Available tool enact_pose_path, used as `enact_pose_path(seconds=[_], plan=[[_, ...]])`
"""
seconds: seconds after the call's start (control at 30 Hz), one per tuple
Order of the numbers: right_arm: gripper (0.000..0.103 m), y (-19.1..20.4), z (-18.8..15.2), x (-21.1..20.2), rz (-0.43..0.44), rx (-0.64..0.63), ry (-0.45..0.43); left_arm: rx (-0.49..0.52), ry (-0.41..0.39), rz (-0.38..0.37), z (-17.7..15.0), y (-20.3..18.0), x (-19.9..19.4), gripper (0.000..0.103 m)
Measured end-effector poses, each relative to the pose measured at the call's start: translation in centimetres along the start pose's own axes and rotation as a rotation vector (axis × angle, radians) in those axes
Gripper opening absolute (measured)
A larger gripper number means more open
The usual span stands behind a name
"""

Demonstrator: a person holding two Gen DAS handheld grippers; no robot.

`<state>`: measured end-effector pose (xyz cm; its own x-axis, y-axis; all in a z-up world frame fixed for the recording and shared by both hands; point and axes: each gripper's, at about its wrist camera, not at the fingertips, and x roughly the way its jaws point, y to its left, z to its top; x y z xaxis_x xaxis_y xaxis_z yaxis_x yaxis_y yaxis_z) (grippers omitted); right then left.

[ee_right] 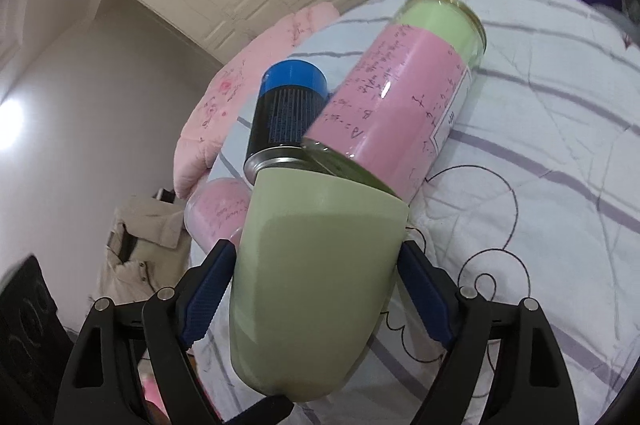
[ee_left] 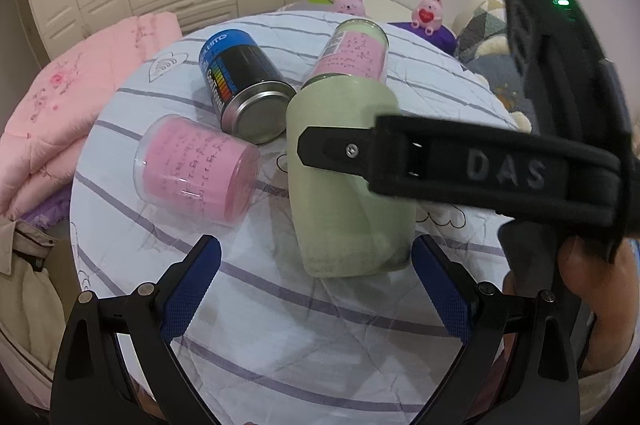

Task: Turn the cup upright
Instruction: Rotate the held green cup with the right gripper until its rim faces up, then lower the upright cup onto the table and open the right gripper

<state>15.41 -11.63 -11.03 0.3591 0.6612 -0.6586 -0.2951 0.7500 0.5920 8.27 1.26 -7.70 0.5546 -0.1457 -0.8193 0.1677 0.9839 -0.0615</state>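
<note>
From the left wrist camera, the pale green cup (ee_left: 344, 177) sits near the middle of the view on the striped bedsheet (ee_left: 280, 325), gripped by the right gripper (ee_left: 320, 149), whose black finger crosses its side from 3 o'clock. The cup leans a little, its wider end nearer the sheet; whether it touches the fabric cannot be told. At 11 o'clock from the cup lies a blue-and-black can (ee_left: 244, 85), metal end toward the camera. At 9 o'clock lies a short pink jar (ee_left: 196, 169), and at 12 o'clock a tall pink-and-green jar (ee_left: 352, 53) lies on its side behind the cup. The left gripper (ee_left: 316, 289) hangs at 6 o'clock, its blue-padded fingers spread wide with nothing between them. A folded pink quilt (ee_left: 80, 113) lies at 9 o'clock beyond the sheet.

From the right wrist camera, the cup fills the centre, clamped between the right gripper's blue pads (ee_right: 208, 289) (one pressing each side). Its narrower closed end points toward the camera at 6 o'clock and its wider rim points away. The can stands out at 11 o'clock from the cup's far rim, the tall jar at 1 o'clock.
</note>
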Motion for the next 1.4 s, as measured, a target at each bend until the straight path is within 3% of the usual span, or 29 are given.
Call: enact_pose_path(seconds=[0.43,0.53,1.0,1.4], plan=[[0.081,3.0,-1.6,-4.3,-0.177,-0.215,-0.182,-0.018,-0.030,-0.015,-0.1,-0.8,-0.4,0.098],[0.081,3.9,-2.0,-4.6,-0.264,-0.299,-0.218,-0.009,-0.019,-0.010,-0.2,-1.2,-0.3,0.098],[0.081,5.2,-4.9,-5.4,-0.234,-0.427,-0.278,0.010,-0.009,0.008,-1.9,-0.9,-0.2,0.098],[0.082,5.7,-6.4,-6.7,-0.266,-0.426,-0.267,0.041,-0.015,0.032,-2.7,-1.6,-0.9,0.098]])
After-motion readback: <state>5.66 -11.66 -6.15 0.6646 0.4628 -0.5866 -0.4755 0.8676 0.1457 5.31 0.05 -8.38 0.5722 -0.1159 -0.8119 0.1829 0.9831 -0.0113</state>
